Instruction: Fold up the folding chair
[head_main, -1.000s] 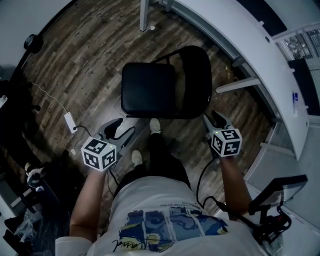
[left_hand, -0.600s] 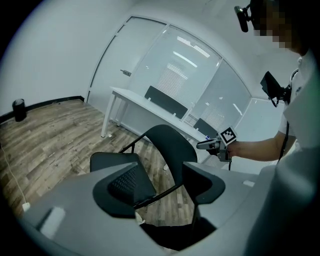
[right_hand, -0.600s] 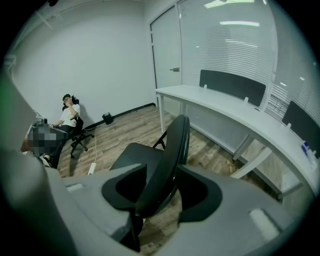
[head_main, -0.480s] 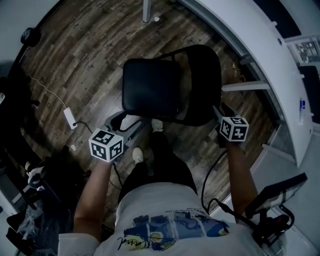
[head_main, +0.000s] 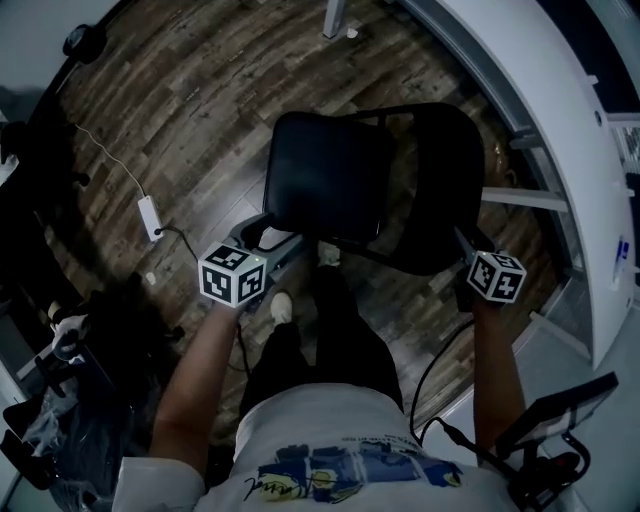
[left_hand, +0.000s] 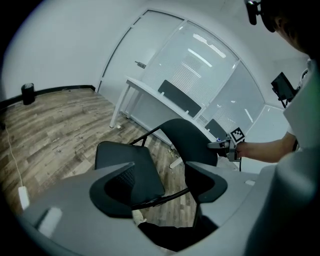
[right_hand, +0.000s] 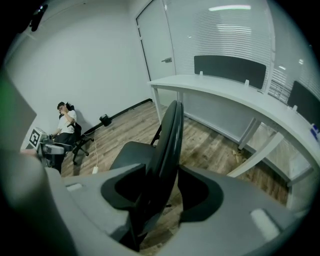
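1. Head view: a black folding chair (head_main: 370, 185) stands unfolded on a floor (head_main: 180, 90) of dark wood-grain planks, just in front of the person's legs.
   - Its seat (head_main: 325, 180) is a matte, rounded-square pad.
   - Its backrest (head_main: 445, 190) is a smooth curved panel carried on thin tubing.
   - The left tool (head_main: 272, 240), grey plastic with a marker cube, is at the seat's near corner.
   - The right tool (head_main: 462, 245) is at the backrest's near edge.
   - A white table (head_main: 530, 100) with a curved top sweeps past the chair's far side.
   - A small white power adapter (head_main: 150, 215) lies on the planks with its thin cable.

2. Left gripper view: the left tool is released, its two broad grey jaws standing apart, and they have just been opening.
   - The seat's near corner and a thin black frame tube (left_hand: 165, 196) lie between the jaws, unclamped.
   - One jaw's inner pad shows a fine ribbed texture.
   - Beyond the jaws, the backrest rises as a dark rounded shell, with the right tool at its far edge.

3. Right gripper view: the right tool is also released, jaws apart, and they too have just been opening.
   - The backrest stands upright between the jaws, seen edge-on as a thin curved slab, with a gap on the right side.
   - The seat lies flat beyond it.
   - The white table stands on slim white legs.
   - A person (right_hand: 66, 122) sits by the far wall.
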